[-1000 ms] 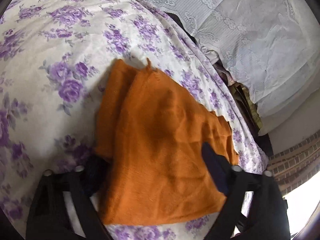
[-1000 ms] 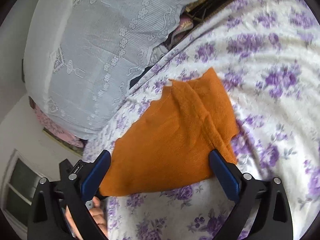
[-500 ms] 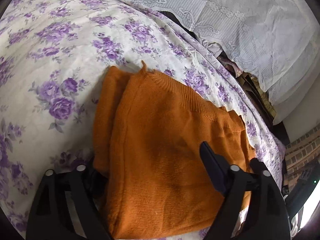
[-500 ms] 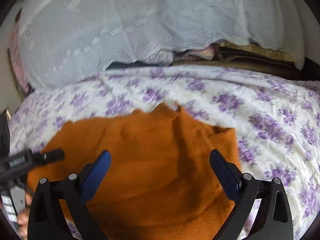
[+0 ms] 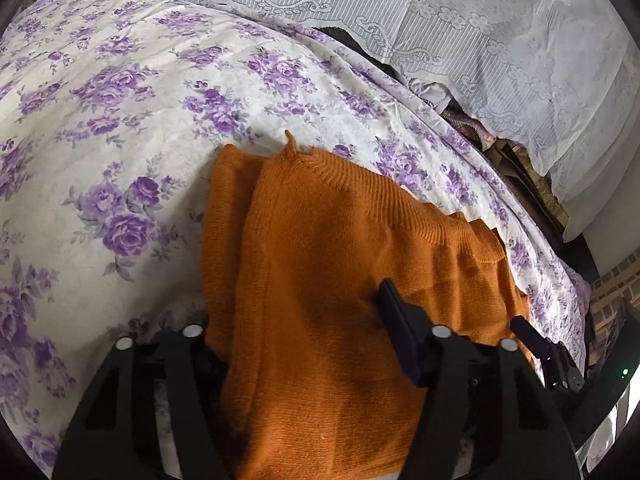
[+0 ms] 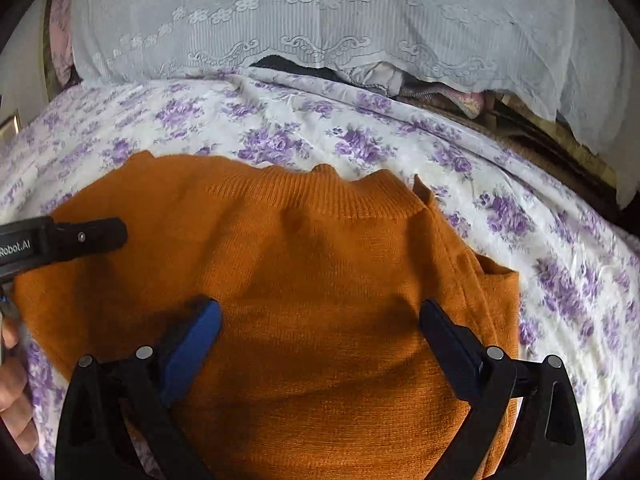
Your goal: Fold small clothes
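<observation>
Right wrist view: right gripper [image 6: 320, 344] spread wide, both blue pads over the orange knit garment [image 6: 304, 280], nothing pinched between them. Left wrist view: left gripper [image 5: 296, 340] also spread; right pad lies on top of the knit, left finger hidden behind the garment's folded edge, so contact there cannot be judged. The garment lies folded on the floral bedsheet [image 5: 120, 128], ribbed hem facing away, a narrower layer showing along its left side. Left gripper tip [image 6: 84, 236] rests over the garment's left edge. White lace cover [image 6: 320, 20] behind the sheet.
</observation>
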Demonstrator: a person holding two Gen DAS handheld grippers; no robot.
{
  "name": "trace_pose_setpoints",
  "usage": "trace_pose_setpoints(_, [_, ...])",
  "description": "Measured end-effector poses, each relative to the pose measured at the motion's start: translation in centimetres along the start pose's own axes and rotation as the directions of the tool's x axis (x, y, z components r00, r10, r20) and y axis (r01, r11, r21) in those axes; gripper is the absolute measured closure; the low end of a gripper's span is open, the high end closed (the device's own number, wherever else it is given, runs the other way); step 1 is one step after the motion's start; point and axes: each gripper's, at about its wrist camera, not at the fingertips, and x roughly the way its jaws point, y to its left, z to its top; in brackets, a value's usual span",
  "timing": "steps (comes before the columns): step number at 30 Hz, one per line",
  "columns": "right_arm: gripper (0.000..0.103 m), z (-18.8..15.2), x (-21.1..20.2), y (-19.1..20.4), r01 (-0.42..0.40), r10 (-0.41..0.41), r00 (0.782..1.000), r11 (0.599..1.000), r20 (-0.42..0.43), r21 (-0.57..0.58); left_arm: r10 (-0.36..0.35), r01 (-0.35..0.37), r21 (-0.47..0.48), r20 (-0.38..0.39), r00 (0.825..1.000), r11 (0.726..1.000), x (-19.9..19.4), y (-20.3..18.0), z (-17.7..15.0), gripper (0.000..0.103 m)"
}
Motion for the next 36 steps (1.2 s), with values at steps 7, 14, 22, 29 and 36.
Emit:
trace_pose_setpoints(7, [0.004,2.0,-0.4,1.7,0.089,-0.086,0.995,0.994,0.056,-0.062,0.001,-0.001,0.004,0.008,1.000,1.000,-0.2,-0.1,0.2,0.058])
trace_pose_setpoints(14, [0.004,0.7,-0.7,-1.1,-0.020,0.018,0.999,0.998,0.032,0.066,-0.027,0.027,-0.025,-0.018,0.999,0.999,0.5,0.6,0.4,0.057])
trace_pose_setpoints(22, [0.004,-1.7,-2.7,1.5,-0.049,0.048,0.999,0.995,-0.017,-0.091,-0.026,0.026,-0.006,-0.005,1.000,1.000,-0.1,0.2,0.4,0.070])
trace_pose_setpoints(29, [0.004,3.2,2.0,1.4,0.075,-0.076,0.997,0.994,-0.019,-0.080,-0.025,0.024,-0.020,-0.015,1.000,0.999,0.5,0.6,0.4,0.067])
trace_pose_setpoints(36, [0.004,1.7,1.2,-2.1,-0.036,0.037,0.999,0.992,-0.004,0.120,-0.027,0.026,-0.017,-0.019,0.999,0.999,0.6,0.5,0.4,0.067])
